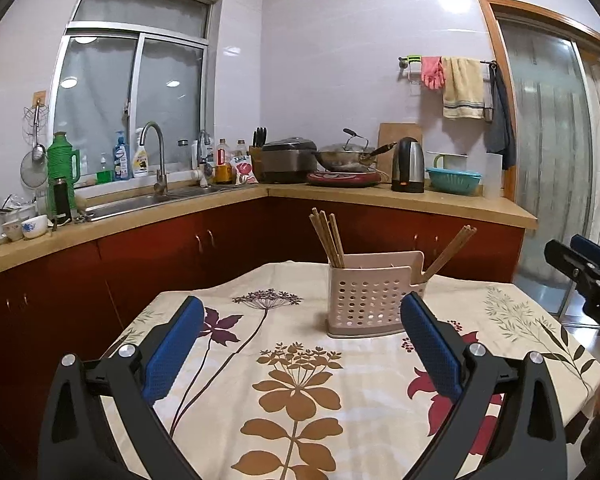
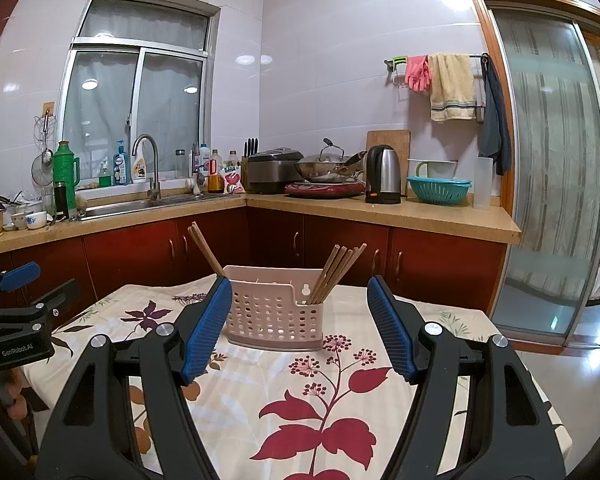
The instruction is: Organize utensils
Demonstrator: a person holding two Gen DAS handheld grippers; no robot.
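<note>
Both grippers hung with their blue-padded fingers spread and nothing between them. The left gripper (image 1: pixel 302 312) had its fingers at their widest, with the pink perforated chopstick holder (image 1: pixel 366 300) standing beyond the tips, its right end just behind the right finger (image 1: pixel 430 346). The right gripper (image 2: pixel 300 300) stood less wide; from its own camera the same holder (image 2: pixel 274 308) showed in the gap, past the fingertips and touching neither pad.

The holder stood upright on the floral tablecloth (image 2: pixel 340 400), toward the far edge. One holder, two bunches of wooden chopsticks (image 2: pixel 338 268): from the right wrist view, a bunch of about five or six leaning right at the holder's right end and about two leaning left at its left end (image 2: pixel 204 248) (the sticks overlapped, so the counts are rough).

The left gripper's body, left of the holder in the right wrist view, read "GenRobot.AI" (image 2: pixel 17 350).
</note>
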